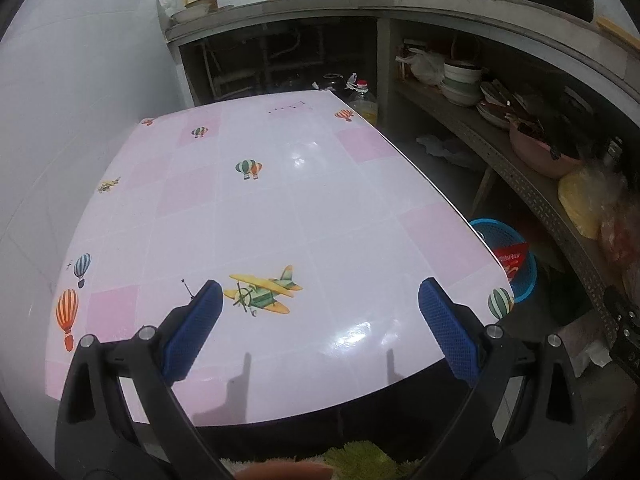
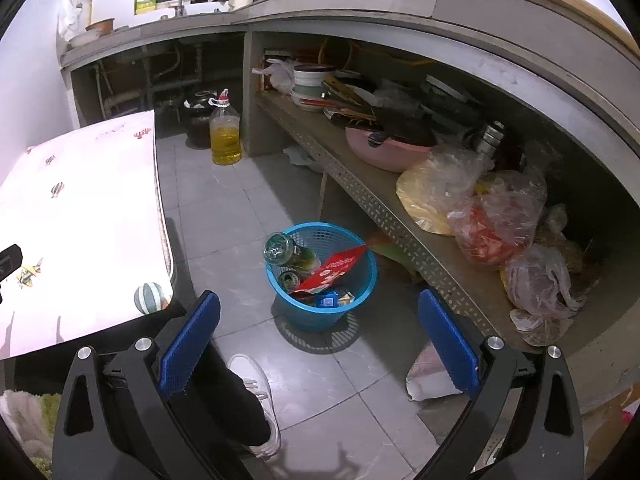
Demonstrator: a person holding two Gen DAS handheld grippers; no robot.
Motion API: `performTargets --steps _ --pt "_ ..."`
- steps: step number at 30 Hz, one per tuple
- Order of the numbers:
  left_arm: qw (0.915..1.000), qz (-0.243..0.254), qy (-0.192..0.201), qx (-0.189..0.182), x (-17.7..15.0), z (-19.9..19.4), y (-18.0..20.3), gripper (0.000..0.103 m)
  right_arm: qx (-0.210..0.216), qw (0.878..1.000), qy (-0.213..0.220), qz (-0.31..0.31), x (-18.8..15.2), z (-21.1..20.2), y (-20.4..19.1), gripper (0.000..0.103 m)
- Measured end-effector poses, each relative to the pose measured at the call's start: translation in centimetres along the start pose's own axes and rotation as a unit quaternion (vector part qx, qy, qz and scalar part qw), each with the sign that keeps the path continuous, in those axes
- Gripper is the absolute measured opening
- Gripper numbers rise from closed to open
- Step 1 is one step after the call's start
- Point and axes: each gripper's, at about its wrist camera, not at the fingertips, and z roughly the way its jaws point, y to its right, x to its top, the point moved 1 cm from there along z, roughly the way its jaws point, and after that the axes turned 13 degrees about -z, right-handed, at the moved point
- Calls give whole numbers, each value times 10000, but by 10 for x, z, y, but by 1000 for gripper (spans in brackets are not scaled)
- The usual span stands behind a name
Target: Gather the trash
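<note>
Beside the pink table [image 2: 80, 216], on the grey tiled floor, stands a blue basket [image 2: 362, 276] that holds the collected trash. A glass bottle [image 2: 288, 254] leans over the basket's rim on the table side, mouth pointing up and outward. A red packet [image 2: 334, 270] lies slanted across the basket from near its middle to the rim on the shelf side. Under the bottle sits what looks like a can [image 2: 289, 279], though only its top shows, and small boxes [image 2: 334, 300] rest low in the basket toward the near rim.

The right gripper [image 2: 319, 330] hangs above the floor just this side of the basket, its blue pads spread wide with nothing between them. Below it, near the basket, a person's white shoe [image 2: 256, 384] and dark trouser leg show on the tiles.

The left gripper [image 1: 320, 330] hovers over the near edge of the table, also released, its two pads far apart and holding nothing. Between them on the tablecloth is a printed yellow aeroplane [image 1: 262, 290], with printed balloons scattered around it. From this view the basket [image 1: 524, 276] peeks out past the table's right edge, the red packet [image 1: 510, 258] visible inside.

Beyond the basket a large oil bottle [image 2: 226, 136] stands on the floor by the counter's leg. A long shelf [image 2: 384, 200] runs behind the basket, loaded with bowls, a pink basin [image 2: 384, 152] and plastic bags [image 2: 496, 220].
</note>
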Motion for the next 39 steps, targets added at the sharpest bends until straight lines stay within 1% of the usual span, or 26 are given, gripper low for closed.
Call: performTargets --steps 9,17,23,39 --pt "9999 -40 -87 -111 0 -2 5 94 36 9999 -4 -115 0 -1 -3 96" --pt "9994 39 -131 -328 -2 -6 18 94 -16 9999 5 -103 1 -2 2 96" --pt "9986 74 -241 -456 -5 -6 25 94 -64 10000 28 -64 1 -5 4 96" --pt "9983 47 -259 -520 -6 -7 25 94 -59 10000 37 -54 0 -4 5 96"
